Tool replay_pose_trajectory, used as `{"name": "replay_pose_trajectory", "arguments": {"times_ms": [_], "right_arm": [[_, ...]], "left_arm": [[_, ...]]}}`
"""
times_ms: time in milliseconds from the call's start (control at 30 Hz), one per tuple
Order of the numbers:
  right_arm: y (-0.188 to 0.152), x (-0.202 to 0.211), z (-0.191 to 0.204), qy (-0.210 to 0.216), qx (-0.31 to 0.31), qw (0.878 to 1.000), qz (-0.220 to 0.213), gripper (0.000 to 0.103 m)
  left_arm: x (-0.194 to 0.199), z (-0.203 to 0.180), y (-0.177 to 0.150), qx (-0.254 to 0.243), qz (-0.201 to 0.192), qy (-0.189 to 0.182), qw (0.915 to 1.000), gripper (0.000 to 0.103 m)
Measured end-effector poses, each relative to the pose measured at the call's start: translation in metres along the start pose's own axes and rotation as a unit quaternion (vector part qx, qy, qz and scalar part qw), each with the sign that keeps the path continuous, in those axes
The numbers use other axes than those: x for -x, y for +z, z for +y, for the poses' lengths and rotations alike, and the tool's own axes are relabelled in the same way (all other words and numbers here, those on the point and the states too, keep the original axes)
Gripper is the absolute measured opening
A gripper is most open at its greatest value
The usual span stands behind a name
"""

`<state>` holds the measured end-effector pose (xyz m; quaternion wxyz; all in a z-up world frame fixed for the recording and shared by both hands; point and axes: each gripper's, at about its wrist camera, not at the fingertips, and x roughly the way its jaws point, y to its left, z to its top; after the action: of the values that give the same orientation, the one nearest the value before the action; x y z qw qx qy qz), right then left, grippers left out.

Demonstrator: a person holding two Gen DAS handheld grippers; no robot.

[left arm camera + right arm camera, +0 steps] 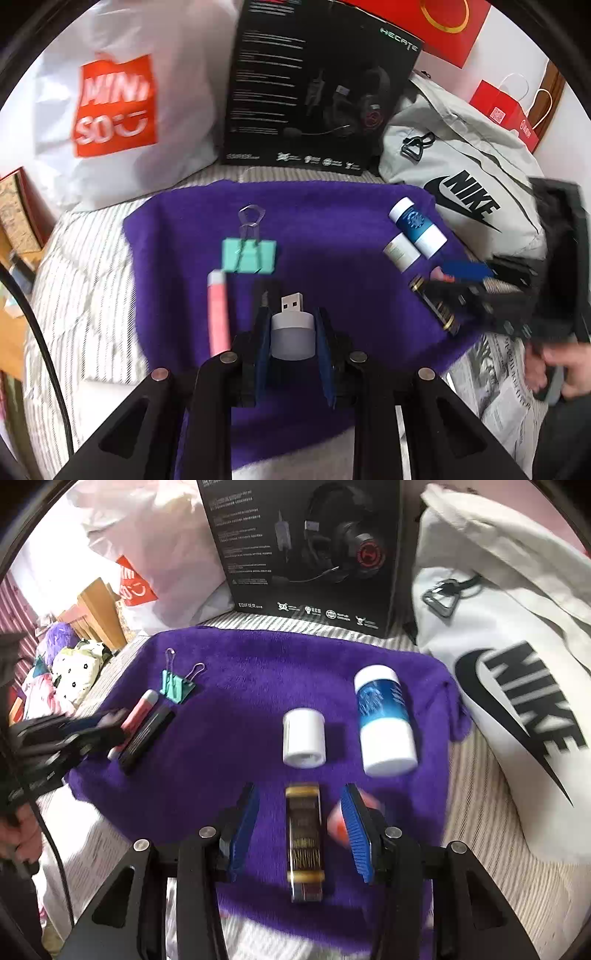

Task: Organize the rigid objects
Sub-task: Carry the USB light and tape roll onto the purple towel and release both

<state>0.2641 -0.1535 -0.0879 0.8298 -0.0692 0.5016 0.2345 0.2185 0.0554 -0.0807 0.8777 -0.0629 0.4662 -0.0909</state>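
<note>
My left gripper (293, 319) is shut on a small grey-white USB light (293, 336), its metal plug pointing forward over the purple towel (332, 229). Ahead of it lie a pink tube (218, 310), a black stick (266, 293) and a green binder clip (249, 254). My right gripper (301, 801) is open and low over the towel (240, 672). A brown-and-gold tube (304, 834) lies between its fingers, not gripped. A blurred orange object (337, 823) sits by the right finger. Beyond are a small white bottle (303, 738) and a blue-and-white bottle (384, 720).
A black headset box (306, 546) stands behind the towel. A grey Nike bag (517, 686) lies at the right and a white shopping bag (118, 110) at the left. Red paper bags (506, 110) are at the far right. The towel rests on striped bedding (74, 280).
</note>
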Motion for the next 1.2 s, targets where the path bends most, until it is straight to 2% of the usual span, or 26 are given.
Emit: {"name": "replay_pose_trajectory", "arguments": {"times_ms": [233,500,800,933,1067,1200], "right_arm": [[-0.028,0.027,-0.009,0.01,-0.014,1.0,-0.012,0.047],[-0.056,0.045,-0.015,0.025,-0.041,0.999,-0.02,0.047],[-0.067,0.052,-0.019,0.031,-0.059,0.998,-0.02,0.047],[-0.071,0.054,-0.021,0.03,-0.066,0.997,-0.019,0.047],[-0.077,0.059,-0.024,0.027,-0.074,0.997,-0.015,0.047],[-0.084,0.063,-0.025,0.027,-0.082,0.996,-0.014,0.047]], "left_arm": [[-0.031,-0.02,0.014,-0.013,0.012,-0.001,0.9998,0.022],[-0.061,-0.035,0.024,-0.032,0.026,0.021,0.9989,0.022],[-0.07,-0.043,0.026,-0.06,0.028,0.053,0.9964,0.022],[-0.067,-0.042,0.025,-0.06,0.025,0.054,0.9964,0.023],[-0.065,-0.045,0.024,-0.063,0.028,0.048,0.9964,0.033],[-0.061,-0.054,0.019,-0.072,0.031,0.046,0.9959,0.048]]}}
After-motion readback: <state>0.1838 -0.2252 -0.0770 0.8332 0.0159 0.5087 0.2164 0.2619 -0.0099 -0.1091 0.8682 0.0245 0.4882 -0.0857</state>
